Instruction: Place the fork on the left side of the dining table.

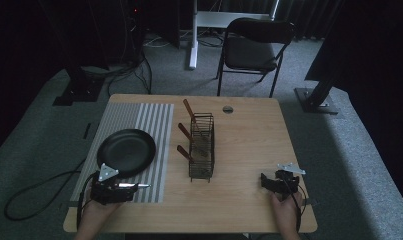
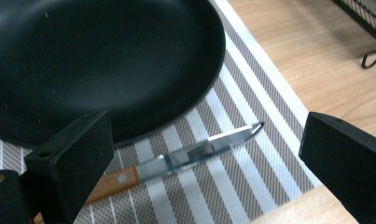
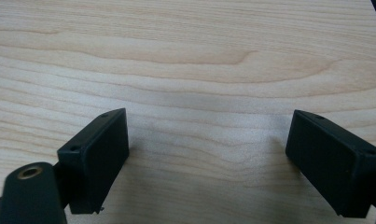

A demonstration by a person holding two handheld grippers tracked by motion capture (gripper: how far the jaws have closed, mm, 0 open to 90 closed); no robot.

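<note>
- My left gripper (image 2: 204,154) hangs wide open over the knife (image 2: 176,158), which lies flat on the striped placemat (image 2: 251,116) just beside the black pan (image 2: 97,60). Looks like table-setting placement to me.
- Right gripper (image 3: 206,158) is parked wide open and empty over bare table (image 3: 199,56).
- Wire rack (image 1: 201,147) with three more wooden handles stands mid-table, well apart, so nothing's in the way.

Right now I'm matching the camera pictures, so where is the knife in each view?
High view: knife lower left, on the striped placemat, below the black plate.
Left gripper view: knife lower centre, between open jaws.
Right gripper view: bare wooden table.
Shared landmark: black plate.
</note>
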